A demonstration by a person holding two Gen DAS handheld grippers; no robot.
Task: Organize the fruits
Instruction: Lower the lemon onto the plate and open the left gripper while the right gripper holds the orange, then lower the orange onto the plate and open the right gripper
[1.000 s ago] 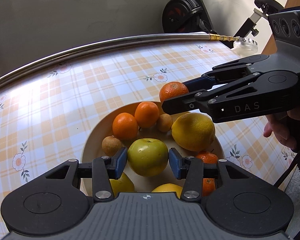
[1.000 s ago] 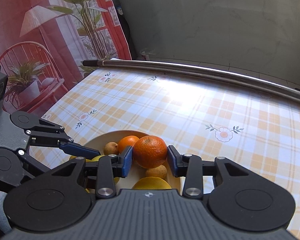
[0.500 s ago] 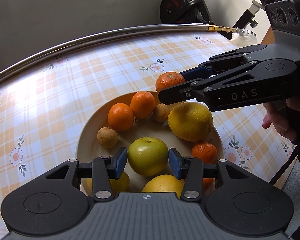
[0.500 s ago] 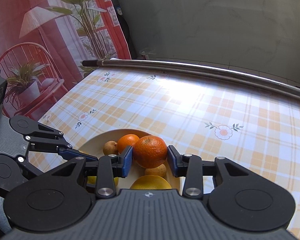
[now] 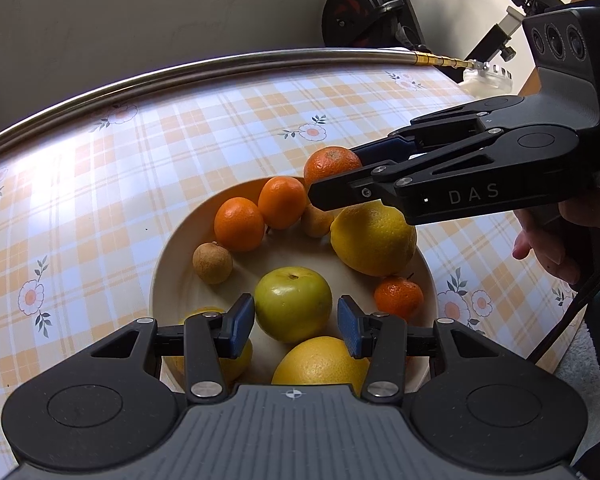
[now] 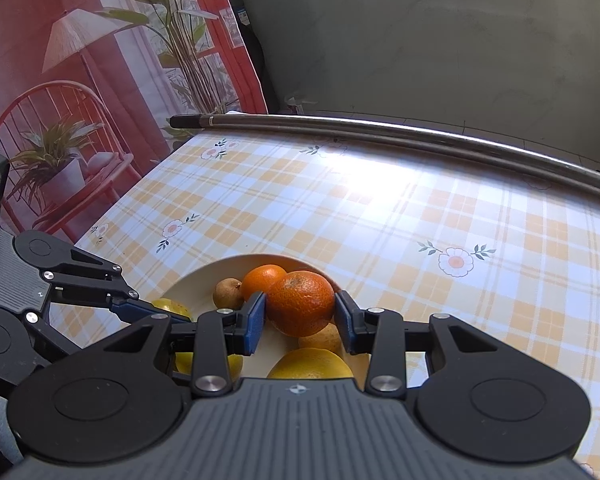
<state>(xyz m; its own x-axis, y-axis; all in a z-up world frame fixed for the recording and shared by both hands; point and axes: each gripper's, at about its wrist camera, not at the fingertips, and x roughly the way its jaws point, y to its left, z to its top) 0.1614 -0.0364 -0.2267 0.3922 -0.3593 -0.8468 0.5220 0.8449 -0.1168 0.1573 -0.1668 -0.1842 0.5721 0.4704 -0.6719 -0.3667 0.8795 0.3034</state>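
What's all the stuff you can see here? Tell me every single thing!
plate: one, cream, on tablecloth
tablecloth: one, orange-white check, under plate
plate mandarins: at least three, orange, in plate
held mandarin: one, orange, in right gripper
green apple: one, green, in left gripper
yellow citrus: three, yellow, in plate
brown fruits: two, small, brown, in plate
metal pole: one, silver, tablecloth's far edge
exercise bike: one, black, beyond pole
backdrop: one, red, beside tablecloth
left gripper: one, black, shut on apple
right gripper: one, black, shut on mandarin
hand: one, holding right gripper's handle
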